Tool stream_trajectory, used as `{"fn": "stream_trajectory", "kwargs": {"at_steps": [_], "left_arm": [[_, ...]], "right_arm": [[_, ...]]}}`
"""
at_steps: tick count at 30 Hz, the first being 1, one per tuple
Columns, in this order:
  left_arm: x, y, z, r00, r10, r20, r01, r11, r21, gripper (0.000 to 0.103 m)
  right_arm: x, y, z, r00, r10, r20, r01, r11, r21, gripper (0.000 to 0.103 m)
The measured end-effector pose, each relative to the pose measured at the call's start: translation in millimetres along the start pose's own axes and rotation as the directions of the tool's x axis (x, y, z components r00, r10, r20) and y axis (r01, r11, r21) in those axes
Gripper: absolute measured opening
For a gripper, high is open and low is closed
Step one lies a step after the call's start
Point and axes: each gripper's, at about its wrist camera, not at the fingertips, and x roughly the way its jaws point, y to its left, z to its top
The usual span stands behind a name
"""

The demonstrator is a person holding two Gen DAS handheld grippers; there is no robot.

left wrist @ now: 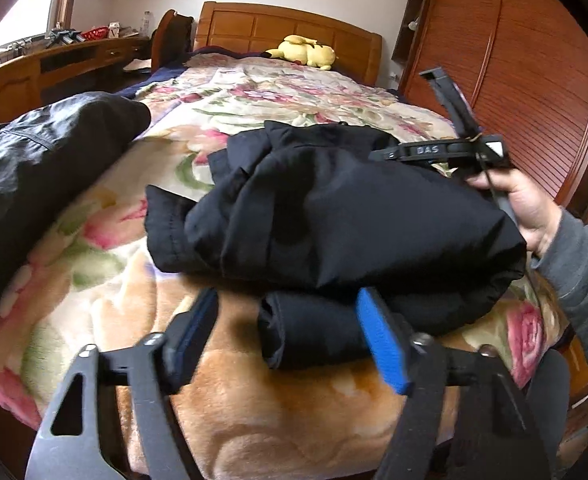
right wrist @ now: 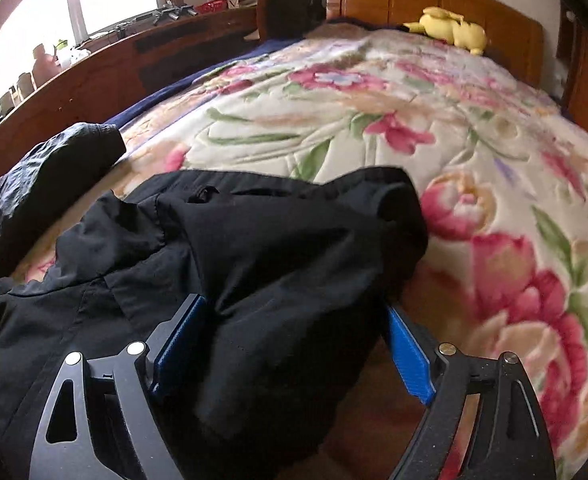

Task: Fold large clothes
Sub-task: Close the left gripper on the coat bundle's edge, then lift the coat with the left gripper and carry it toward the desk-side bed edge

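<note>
Two pairs of tongs work a black jacket (left wrist: pixel 334 216) bundled at the near edge of the bed (right wrist: pixel 374 128): the left tongs (left wrist: pixel 294 340) hang spread before its rolled fold, and the right tongs (right wrist: pixel 294 352) straddle a thick fold, spread, not visibly pinching. The fold looks nearly complete; next likely comes squaring and flattening, though the sleeves are hidden and a second dark garment (left wrist: pixel 33 168) at far left is cut off.

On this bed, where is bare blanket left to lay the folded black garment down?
Free: the wide floral blanket between the black padded jacket and the yellow plush toy, plus the stretch right of the jacket. Crowded: the near-left corner, where a second dark crinkled garment lies beside the jacket.
</note>
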Motion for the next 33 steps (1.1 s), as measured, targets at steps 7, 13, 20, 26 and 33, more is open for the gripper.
{"fn": "stream_trajectory", "kwargs": {"at_steps": [7,13,20,26,33], "left_arm": [[-1.8,-1.0,-4.0,1.000,-0.013,0.006,0.013,1.000,0.006,0.049],[-2.9,-1.0,-6.6,0.999,-0.034,0.003,0.034,0.999,0.002,0.044],[-3.0,-1.3,-5.4,0.999,-0.035,0.000,0.035,0.999,0.002,0.044],[-3.1,-3.1,-4.5,0.999,-0.048,-0.002,0.048,0.999,0.015,0.034],[-6.5,-3.3,0.3,0.996,-0.089,0.022,0.089,0.996,0.009,0.011]], "right_arm": [[5.0,-6.7,-0.4,0.999,-0.025,-0.033,0.026,1.000,0.017,0.093],[19.8,-14.0,1.7,0.997,0.029,-0.065,-0.024,0.996,0.089,0.098],[27.1,-21.3,-1.8,0.993,0.105,-0.058,-0.098,0.989,0.111,0.095],[21.6,-26.8,-7.0,0.989,0.141,-0.037,-0.138,0.987,0.081,0.073],[-13.8,-28.3,-14.4,0.990,0.133,0.055,-0.135,0.990,0.042,0.030]]}}
